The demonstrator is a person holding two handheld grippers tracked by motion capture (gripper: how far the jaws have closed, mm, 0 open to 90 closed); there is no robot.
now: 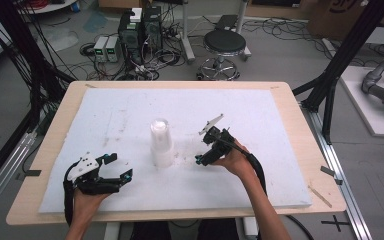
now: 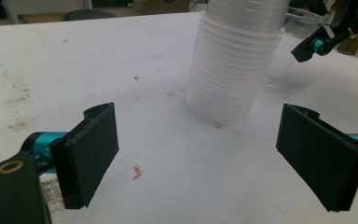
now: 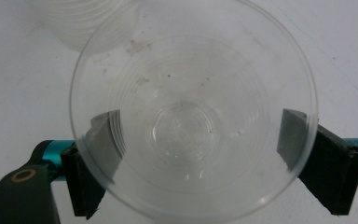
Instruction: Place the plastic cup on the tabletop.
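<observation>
Two grippers work over the white board [image 1: 130, 115]. Left gripper [image 2: 198, 154] rests wide open, short of the cup stack [image 2: 235, 60]. Right gripper [image 3: 200, 154], jaws spread, has a single cup [image 3: 193, 116] standing between them beside the stack.

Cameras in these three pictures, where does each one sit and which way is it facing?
High view: above the near side, looking forward and down on the white table; both forearms, left gripper and right gripper show.
Left gripper view: rides the left gripper, looking along its open jaws at the stack of cups; the right gripper shows top right.
Right gripper view: rides the right gripper, looking down into a single clear cup between its open jaws.
Shared: high and left gripper views both show the stack.
</observation>
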